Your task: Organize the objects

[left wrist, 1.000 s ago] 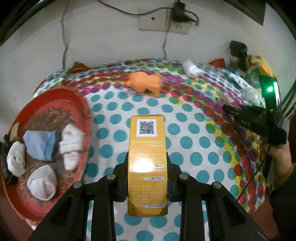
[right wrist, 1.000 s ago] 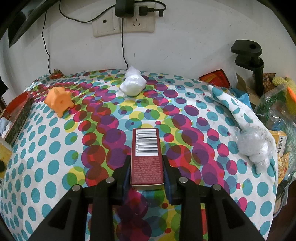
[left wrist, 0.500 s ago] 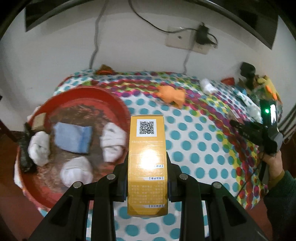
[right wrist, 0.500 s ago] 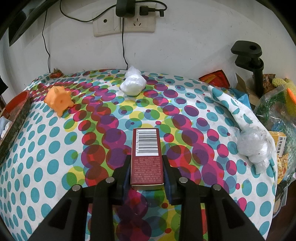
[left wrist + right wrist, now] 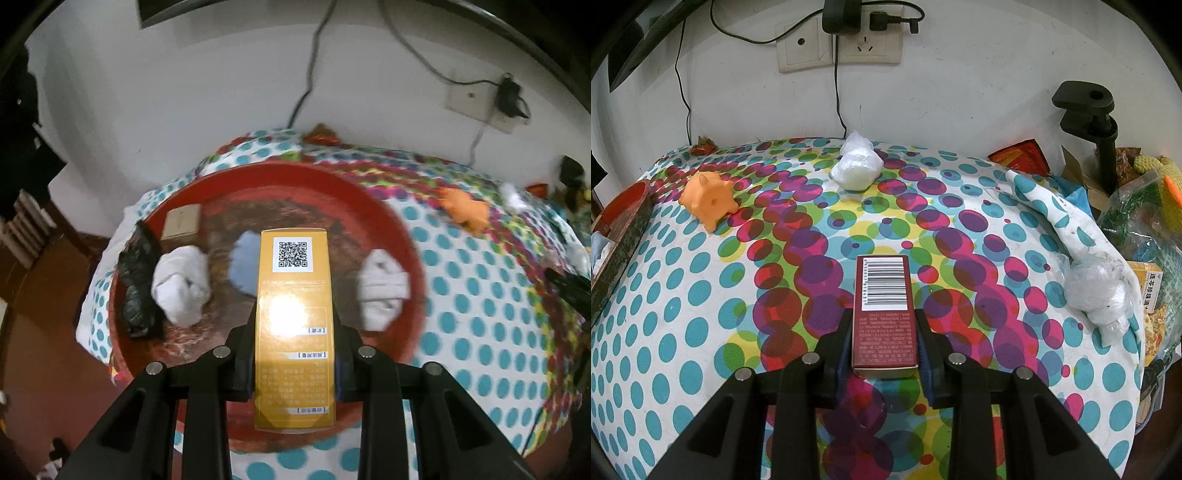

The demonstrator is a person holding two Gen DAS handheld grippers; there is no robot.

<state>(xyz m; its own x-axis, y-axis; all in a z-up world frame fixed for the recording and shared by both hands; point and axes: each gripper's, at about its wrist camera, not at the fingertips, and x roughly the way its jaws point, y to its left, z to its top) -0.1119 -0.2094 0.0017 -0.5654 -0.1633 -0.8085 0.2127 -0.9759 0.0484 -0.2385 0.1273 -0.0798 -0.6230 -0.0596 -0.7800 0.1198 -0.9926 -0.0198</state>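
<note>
My left gripper is shut on a tall yellow box with a QR code, held above the round red tray. In the tray lie white sock rolls, a blue cloth, a black bag and a small tan box. My right gripper is shut on a dark red box with a barcode, above the dotted tablecloth. An orange toy pig lies at the left of the right wrist view, and a white bundle sits near the wall.
A clear plastic bundle lies at the table's right edge beside bags and packets. A black clamp stand rises at the back right. Wall sockets with cables hang above. The red tray's edge shows far left.
The left gripper has carried the yellow box leftwards from over the tablecloth to over the red tray. The right gripper and its red box have stayed still.
</note>
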